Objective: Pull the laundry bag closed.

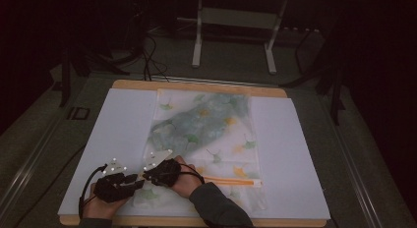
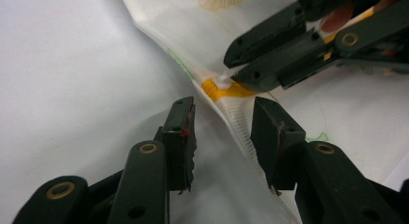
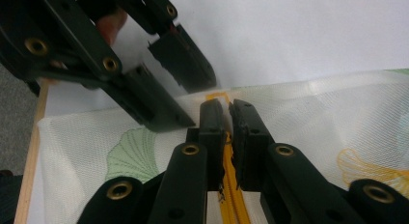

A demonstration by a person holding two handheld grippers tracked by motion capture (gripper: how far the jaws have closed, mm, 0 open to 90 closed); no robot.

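Observation:
A white mesh bag (image 1: 216,144) printed with green and orange leaves lies on the white sheet, with a blue-green cloth (image 1: 196,122) inside it. Its orange zipper (image 1: 231,180) runs along the near end. My right gripper (image 1: 149,176) (image 3: 227,115) is shut on the white zipper pull (image 2: 223,80) at the zipper's left end (image 2: 226,91). My left gripper (image 1: 136,183) (image 2: 224,132) is open just beside it, its jaws straddling the bag's corner edge without closing on it.
The white sheet (image 1: 295,154) covers a wooden table whose rim (image 1: 196,85) shows at the far side. A metal stand (image 1: 233,21) and cables (image 1: 152,56) lie on the floor beyond. Bare sheet flanks the bag on both sides.

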